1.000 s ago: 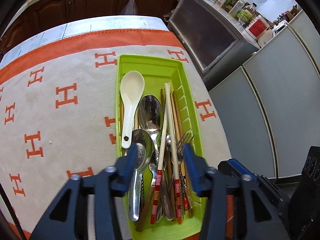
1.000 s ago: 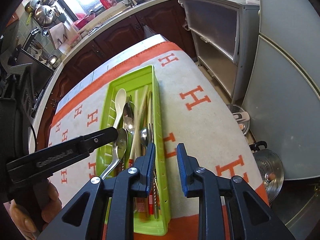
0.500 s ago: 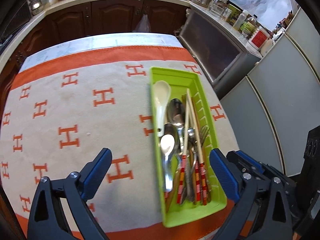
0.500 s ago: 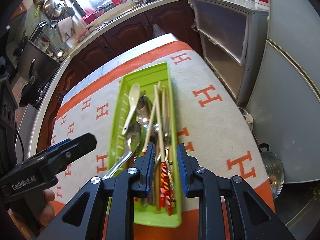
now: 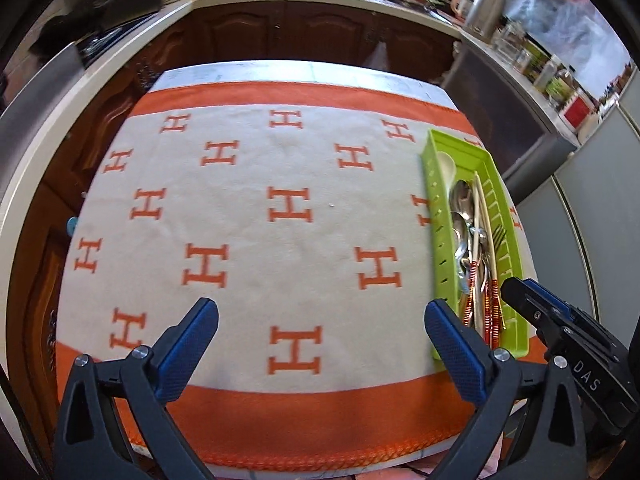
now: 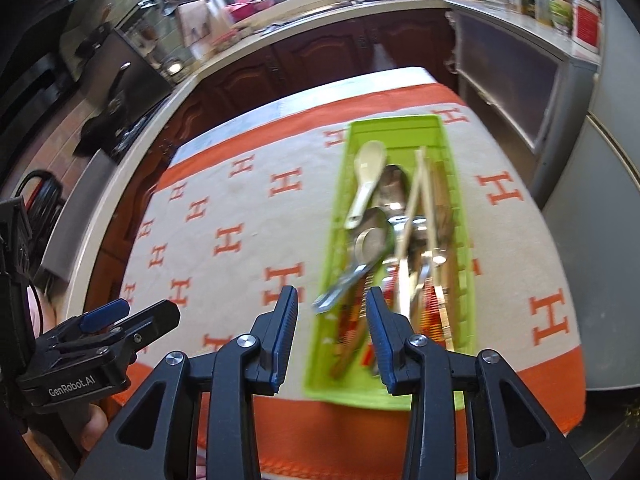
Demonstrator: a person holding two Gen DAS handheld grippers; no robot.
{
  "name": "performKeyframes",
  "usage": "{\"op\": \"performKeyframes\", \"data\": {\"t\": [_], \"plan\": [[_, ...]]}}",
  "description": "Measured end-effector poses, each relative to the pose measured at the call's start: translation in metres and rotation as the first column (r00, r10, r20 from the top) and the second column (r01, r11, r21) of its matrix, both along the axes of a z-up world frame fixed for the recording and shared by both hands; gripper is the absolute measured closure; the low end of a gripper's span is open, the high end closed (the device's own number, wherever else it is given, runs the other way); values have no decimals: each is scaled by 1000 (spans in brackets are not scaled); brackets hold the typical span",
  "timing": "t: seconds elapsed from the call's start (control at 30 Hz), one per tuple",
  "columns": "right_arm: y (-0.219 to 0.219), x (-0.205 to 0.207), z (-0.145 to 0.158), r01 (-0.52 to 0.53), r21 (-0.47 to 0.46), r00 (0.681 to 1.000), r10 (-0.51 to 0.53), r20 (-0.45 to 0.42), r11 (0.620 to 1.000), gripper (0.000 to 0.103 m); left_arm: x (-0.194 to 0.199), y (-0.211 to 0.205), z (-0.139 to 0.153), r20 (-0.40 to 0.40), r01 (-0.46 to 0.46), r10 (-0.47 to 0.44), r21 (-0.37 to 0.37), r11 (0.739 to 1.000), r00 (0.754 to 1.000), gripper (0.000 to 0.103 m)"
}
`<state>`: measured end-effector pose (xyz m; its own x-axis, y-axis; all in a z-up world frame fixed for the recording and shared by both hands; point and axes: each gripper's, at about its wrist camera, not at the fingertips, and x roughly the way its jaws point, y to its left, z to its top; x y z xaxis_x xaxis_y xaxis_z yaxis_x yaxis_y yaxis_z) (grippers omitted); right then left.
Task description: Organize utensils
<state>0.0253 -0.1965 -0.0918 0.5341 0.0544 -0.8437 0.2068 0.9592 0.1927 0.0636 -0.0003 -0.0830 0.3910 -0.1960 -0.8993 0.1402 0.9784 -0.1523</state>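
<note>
A lime-green tray [image 5: 440, 240] [image 6: 334, 216] lies near the right edge of the table. It holds a white ceramic spoon [image 6: 366, 176], metal spoons [image 6: 376, 240], pale chopsticks [image 6: 416, 200], a fork [image 5: 498, 236] and red-banded handles. My left gripper [image 5: 320, 312] hovers over bare cloth left of the tray, its jaws opening to their widest with nothing between them. My right gripper [image 6: 332, 296] hangs above the tray's near left corner. Its jaws are opening and grip nothing. The left gripper [image 6: 136, 314] also shows at the lower left of the right wrist view.
A beige cloth with orange H marks and an orange border [image 5: 288, 208] covers the table. Its near edge [image 5: 320, 452] lies just below the grippers. Dark wood cabinets [image 5: 312, 32] stand behind, with a metal cabinet [image 6: 516, 80] and grey appliance doors [image 5: 600, 208] to the right.
My left gripper has swung left off the tray onto open cloth and its jaws have spread wide. The right gripper has drifted left and back, and its jaws have begun to part.
</note>
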Motion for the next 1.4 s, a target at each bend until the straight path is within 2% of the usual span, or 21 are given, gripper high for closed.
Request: {"op": "performKeyframes", "data": {"t": [0.1, 0.23, 0.3, 0.5, 0.6, 0.7, 0.97, 1.4], "plan": [[23, -4, 8, -41, -26, 999, 41, 13, 999, 64, -11, 18, 9, 47, -41, 39, 32, 999, 998, 1], [47, -12, 26, -88, -53, 994, 91, 59, 995, 50, -27, 28, 27, 119, -64, 55, 77, 995, 991, 1], [58, -16, 37, -104, -66, 990, 110, 85, 992, 48, -32, 35, 35, 140, -97, 83, 93, 991, 987, 1], [85, -26, 69, -146, -109, 977, 161, 143, 983, 45, -39, 44, 54, 192, -143, 123, 96, 985, 974, 1], [95, -35, 84, -151, -133, 967, 174, 187, 980, 38, -45, 44, 60, 235, -161, 129, 123, 979, 964, 1], [104, -42, 92, -147, -163, 961, 180, 212, 976, 35, -48, 46, 63, 248, -168, 137, 110, 980, 959, 1], [114, -53, 94, -161, -176, 958, 197, 209, 971, 35, -54, 48, 66, 281, -193, 156, 110, 975, 947, 1], [109, -47, 84, -151, -163, 964, 182, 194, 975, 34, -57, 45, 61, 271, -180, 143, 115, 977, 952, 1]]}}
